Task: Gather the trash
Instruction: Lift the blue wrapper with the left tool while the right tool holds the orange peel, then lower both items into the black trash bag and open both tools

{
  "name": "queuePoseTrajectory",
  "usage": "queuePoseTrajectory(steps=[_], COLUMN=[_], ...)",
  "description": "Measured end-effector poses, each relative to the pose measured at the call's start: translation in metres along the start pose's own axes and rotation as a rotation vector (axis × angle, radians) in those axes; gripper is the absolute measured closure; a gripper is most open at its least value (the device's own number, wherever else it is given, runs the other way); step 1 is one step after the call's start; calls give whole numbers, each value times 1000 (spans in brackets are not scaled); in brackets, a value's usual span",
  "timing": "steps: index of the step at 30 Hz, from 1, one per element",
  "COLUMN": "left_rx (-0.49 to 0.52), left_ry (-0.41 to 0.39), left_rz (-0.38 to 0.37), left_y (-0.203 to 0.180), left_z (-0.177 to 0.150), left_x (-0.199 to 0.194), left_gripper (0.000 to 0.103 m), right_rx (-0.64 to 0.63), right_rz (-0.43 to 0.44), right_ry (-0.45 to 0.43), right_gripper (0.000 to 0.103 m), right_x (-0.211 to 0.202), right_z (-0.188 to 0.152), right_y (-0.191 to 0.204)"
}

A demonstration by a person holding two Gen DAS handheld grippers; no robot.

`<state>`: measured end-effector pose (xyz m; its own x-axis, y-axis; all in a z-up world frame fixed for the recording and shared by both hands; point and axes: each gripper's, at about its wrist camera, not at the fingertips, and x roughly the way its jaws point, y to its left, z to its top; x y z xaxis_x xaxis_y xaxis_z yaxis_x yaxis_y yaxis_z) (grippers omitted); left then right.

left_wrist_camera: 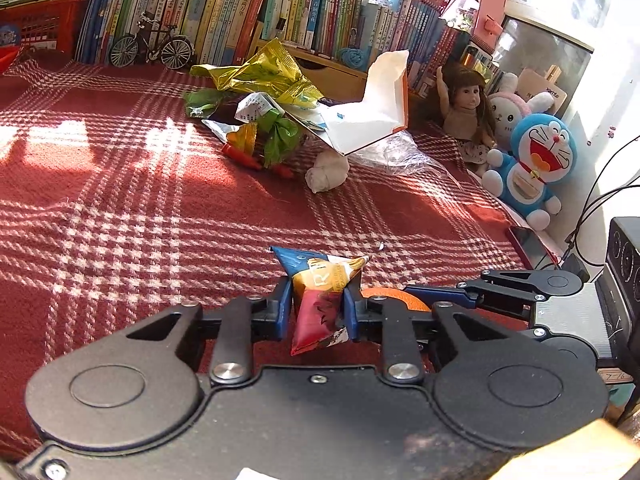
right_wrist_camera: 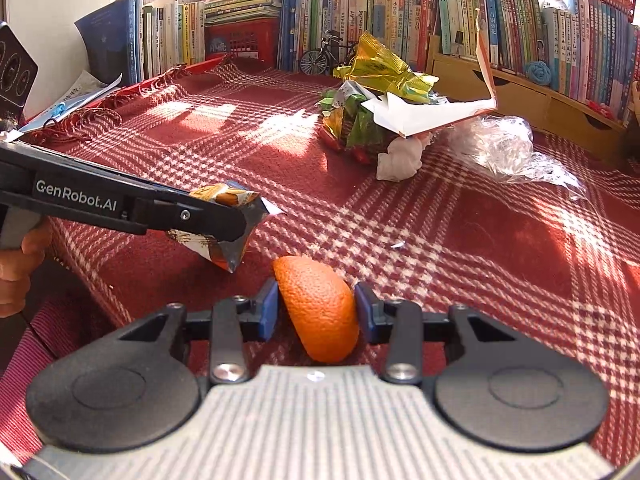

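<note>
My left gripper (left_wrist_camera: 317, 308) is shut on a crumpled snack wrapper (left_wrist_camera: 320, 300), blue, gold and red, held just above the red plaid blanket (left_wrist_camera: 120, 220). From the right wrist view that wrapper (right_wrist_camera: 228, 216) pokes out of the left gripper (right_wrist_camera: 234, 222) at the left. My right gripper (right_wrist_camera: 316, 312) is shut on a piece of orange peel (right_wrist_camera: 320, 308); the peel (left_wrist_camera: 394, 295) also shows behind the left fingers. Farther back lies a trash pile: gold foil bag (left_wrist_camera: 260, 72), green wrappers (left_wrist_camera: 280, 140), torn white carton (left_wrist_camera: 368, 120), crumpled tissue (left_wrist_camera: 326, 172), clear plastic film (left_wrist_camera: 400, 152).
Books (left_wrist_camera: 240, 8) line the back wall with a model bicycle (left_wrist_camera: 152, 46) in front. A doll (left_wrist_camera: 464, 100), a bunny plush (left_wrist_camera: 508, 112) and a blue cat plush (left_wrist_camera: 532, 164) sit at the right. A phone (left_wrist_camera: 528, 244), cables and a black device (left_wrist_camera: 624, 264) lie by the right edge. A hand (right_wrist_camera: 16, 272) holds the left gripper.
</note>
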<state>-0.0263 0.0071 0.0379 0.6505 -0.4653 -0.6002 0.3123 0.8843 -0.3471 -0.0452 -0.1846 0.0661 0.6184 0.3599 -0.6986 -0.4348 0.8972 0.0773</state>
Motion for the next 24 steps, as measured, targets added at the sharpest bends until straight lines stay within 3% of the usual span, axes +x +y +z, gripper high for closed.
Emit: queuePoseTrajectory(steps=[14,17,24], left_rx=[130,148,70], left_ry=[-34,-10,89], left_rz=[21,29,61], left_y=[-21,-24,-18], left_z=[-40,-53,-94], left_x=[-69,-84,-104], left_gripper=[80,80,80], right_rx=[66,68,91], right_rz=[89,119,185], right_ry=[8,25,105], right_gripper=[57,57,57], right_x=[-40,-46,-46], right_z=[-26,-34,-55], right_y=[20,30,51])
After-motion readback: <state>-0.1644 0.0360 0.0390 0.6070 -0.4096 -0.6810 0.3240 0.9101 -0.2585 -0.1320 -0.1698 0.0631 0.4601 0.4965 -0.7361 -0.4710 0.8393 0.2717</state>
